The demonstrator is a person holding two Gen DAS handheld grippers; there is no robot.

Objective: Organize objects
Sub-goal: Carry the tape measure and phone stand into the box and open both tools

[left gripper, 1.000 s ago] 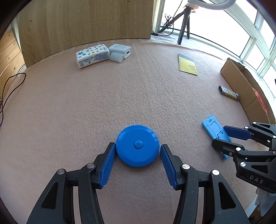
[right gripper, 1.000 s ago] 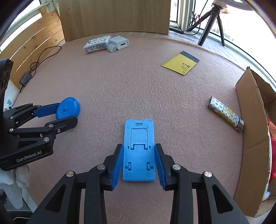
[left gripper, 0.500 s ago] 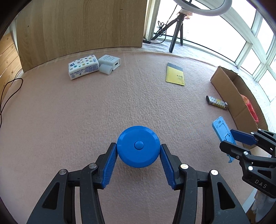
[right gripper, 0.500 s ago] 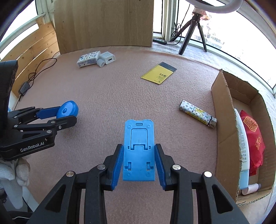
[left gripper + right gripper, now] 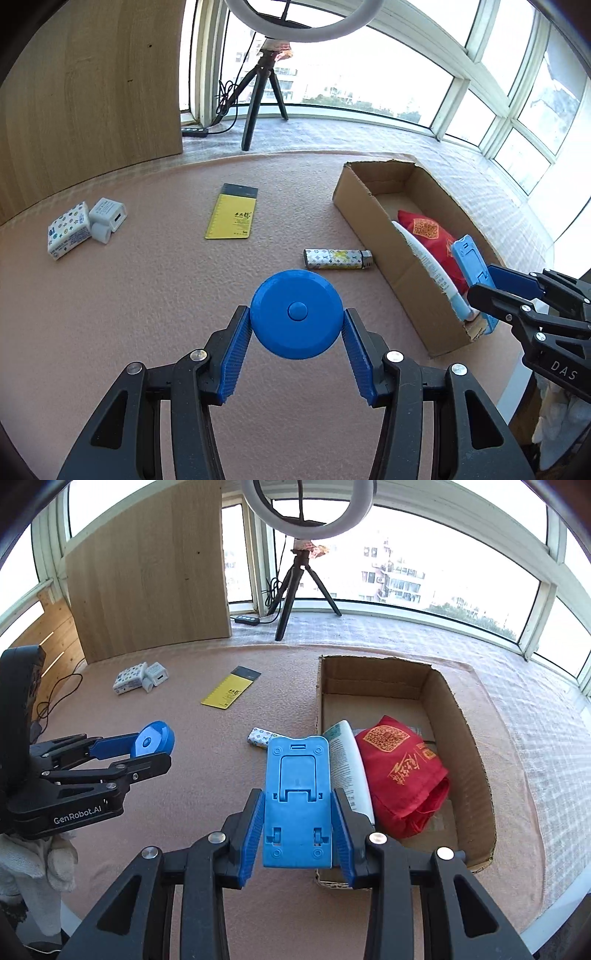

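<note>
Curved window panes [image 5: 443, 572] are wrapping around the far side of the room, with a pale wooden board [image 5: 147, 576] standing at the left and a white ring light on a black tripod [image 5: 299, 572] between them. The pink felt-covered counter [image 5: 147, 288] is carrying an open brown cardboard box [image 5: 476, 738] at its right side, which is holding a red fabric pouch [image 5: 399, 771] and a white tube [image 5: 349, 760] lying side by side. Out on the felt, a yellow card with a black top strip [image 5: 233, 216], a patterned white tissue pack [image 5: 68, 229] touching a white charger block [image 5: 108, 216], and a patterned lighter [image 5: 338, 258] just beside the box wall are lying apart from one another. The left tongs [image 5: 297, 336] are clenching a round blue plastic disc [image 5: 297, 314] above the felt, near the lighter. The right tongs [image 5: 297, 830] are gripping a flat light-blue plastic phone stand [image 5: 297, 801] by its sides, holding it over the near left corner of the box. A white-gloved hand [image 5: 40, 864] is showing under the left tool.
</note>
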